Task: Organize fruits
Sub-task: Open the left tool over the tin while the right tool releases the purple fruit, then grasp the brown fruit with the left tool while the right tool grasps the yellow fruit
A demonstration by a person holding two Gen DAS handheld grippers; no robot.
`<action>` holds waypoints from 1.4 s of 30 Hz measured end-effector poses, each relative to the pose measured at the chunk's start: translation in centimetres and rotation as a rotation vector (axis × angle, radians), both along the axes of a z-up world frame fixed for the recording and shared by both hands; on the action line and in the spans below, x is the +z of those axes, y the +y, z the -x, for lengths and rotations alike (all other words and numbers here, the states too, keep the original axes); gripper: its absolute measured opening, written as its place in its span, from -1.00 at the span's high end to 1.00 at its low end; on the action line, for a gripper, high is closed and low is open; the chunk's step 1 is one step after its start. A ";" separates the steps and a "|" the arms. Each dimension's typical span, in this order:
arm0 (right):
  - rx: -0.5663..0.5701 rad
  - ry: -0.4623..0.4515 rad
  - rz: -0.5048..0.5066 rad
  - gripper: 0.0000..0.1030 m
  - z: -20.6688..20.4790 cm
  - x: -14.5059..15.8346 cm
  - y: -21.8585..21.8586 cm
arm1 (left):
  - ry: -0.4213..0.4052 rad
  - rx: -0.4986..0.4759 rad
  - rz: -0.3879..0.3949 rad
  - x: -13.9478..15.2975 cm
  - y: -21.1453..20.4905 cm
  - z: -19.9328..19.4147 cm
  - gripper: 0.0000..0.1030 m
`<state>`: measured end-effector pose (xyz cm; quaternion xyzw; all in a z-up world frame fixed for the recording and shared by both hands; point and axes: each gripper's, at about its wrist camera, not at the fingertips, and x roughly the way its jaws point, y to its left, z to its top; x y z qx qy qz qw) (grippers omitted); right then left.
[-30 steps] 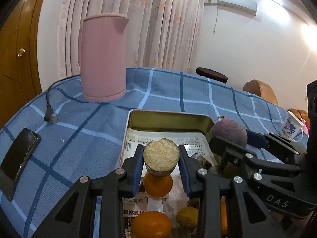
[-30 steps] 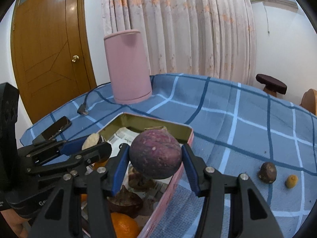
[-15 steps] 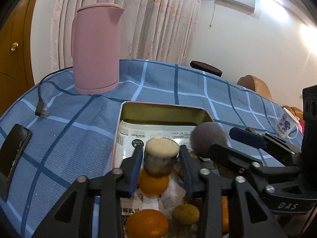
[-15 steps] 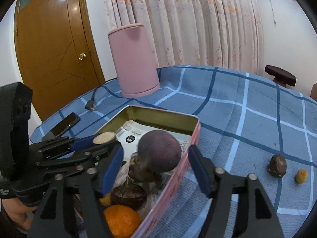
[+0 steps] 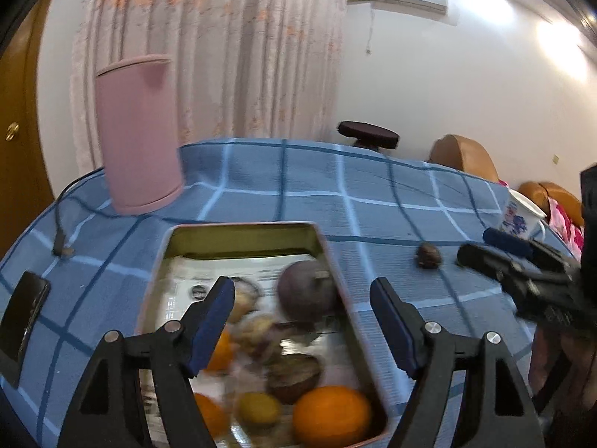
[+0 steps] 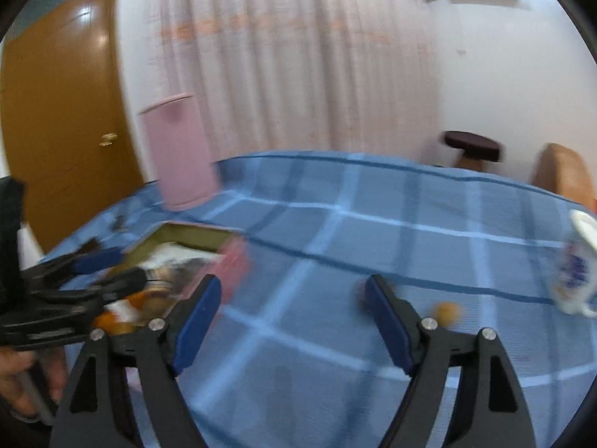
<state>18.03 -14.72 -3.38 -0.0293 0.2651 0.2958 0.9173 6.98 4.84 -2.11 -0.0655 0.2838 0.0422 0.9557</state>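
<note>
Both fruits lie beyond the right claw (image 6: 293, 321) (jaws apart).

your left hand-held gripper (image 5: 302, 317) hangs over the near half of the tin (image 5: 321, 239), which sits on the table (image 5: 373, 201). in the tin, a round fruit (image 5: 304, 293) lies toward the right wall, with an orange (image 5: 330, 418) at the near right corner. behind the tin to the left stands the kettle (image 5: 140, 134); a phone (image 5: 24, 315) lies at the far left edge. right of the tin a small fruit (image 5: 428, 255) rests on the table, and the cup (image 5: 518, 214) stands farther right. your right hand-held gripper (image 6: 293, 317) is over the table, right of the tin, with another small fruit (image 6: 446, 311) just beyond its right finger.
</note>
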 end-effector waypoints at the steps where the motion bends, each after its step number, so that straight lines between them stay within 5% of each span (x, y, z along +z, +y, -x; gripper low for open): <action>1: -0.050 0.006 0.009 -0.60 -0.8 -0.1 -1.2 | 0.000 -0.015 -0.011 0.1 -0.8 -0.2 -0.48; 10: -0.199 0.129 0.084 -0.37 -6.3 -2.8 -5.1 | 0.039 -0.128 -0.127 -0.2 -7.7 -4.6 -0.48; 17: -0.163 0.191 0.182 -0.15 -8.0 -4.1 -3.4 | 0.119 -0.135 -0.086 -1.8 -8.2 -7.4 -0.48; 23: -0.137 0.279 0.173 0.40 -9.3 -5.4 -3.4 | 0.127 -0.144 -0.081 -1.8 -8.8 -8.2 -0.48; 40: -0.268 0.169 -0.001 0.40 -7.6 -3.1 -7.2 | 0.226 -0.190 -0.025 -4.0 -11.5 -14.0 -0.48; 42: -0.269 0.157 -0.007 0.40 -7.4 -2.9 -7.3 | 0.233 -0.202 -0.024 -4.1 -11.9 -14.6 -0.37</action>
